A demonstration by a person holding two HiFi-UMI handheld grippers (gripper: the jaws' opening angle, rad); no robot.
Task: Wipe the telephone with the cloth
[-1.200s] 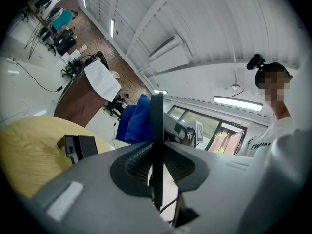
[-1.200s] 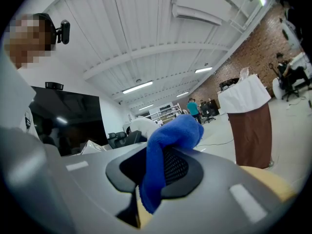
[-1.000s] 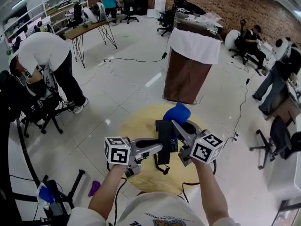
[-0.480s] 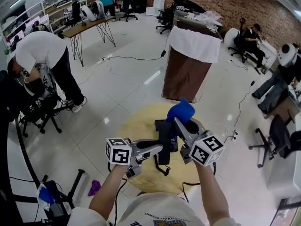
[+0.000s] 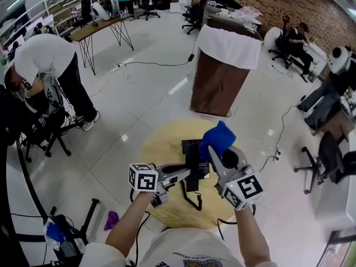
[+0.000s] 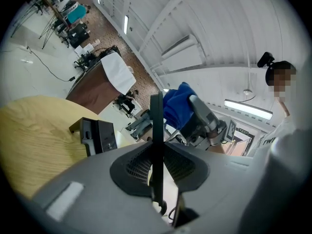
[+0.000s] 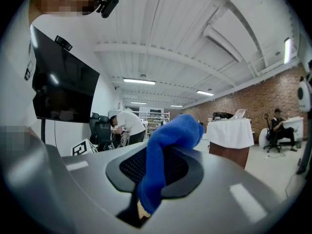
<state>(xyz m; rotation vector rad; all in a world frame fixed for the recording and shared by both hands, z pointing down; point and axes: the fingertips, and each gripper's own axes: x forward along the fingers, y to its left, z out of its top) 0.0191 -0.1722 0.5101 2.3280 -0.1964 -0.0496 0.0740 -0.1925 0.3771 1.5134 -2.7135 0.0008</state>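
Note:
On the round yellow table (image 5: 161, 149) stands the black telephone base (image 5: 191, 147) (image 6: 97, 135). My left gripper (image 5: 186, 174) (image 6: 157, 169) is shut on the black handset (image 5: 194, 168) (image 6: 156, 130), held edge-on above the table, its cord (image 5: 192, 200) hanging below. My right gripper (image 5: 214, 152) (image 7: 156, 174) is shut on the blue cloth (image 5: 218, 138) (image 7: 165, 150), whose bunched end sticks out just right of the handset's top. In the left gripper view the blue cloth (image 6: 176, 106) sits right behind the handset.
A brown pedestal with a white cover (image 5: 225, 74) stands beyond the table. A person (image 5: 47, 65) bends over a chair at the left. Office chairs (image 5: 328, 160), cables on the floor and a trestle desk (image 5: 100, 29) surround the spot.
My right gripper has rolled, and the cloth has shifted a little to the right near the handset's top. The left gripper with the handset has sunk slightly toward the table.

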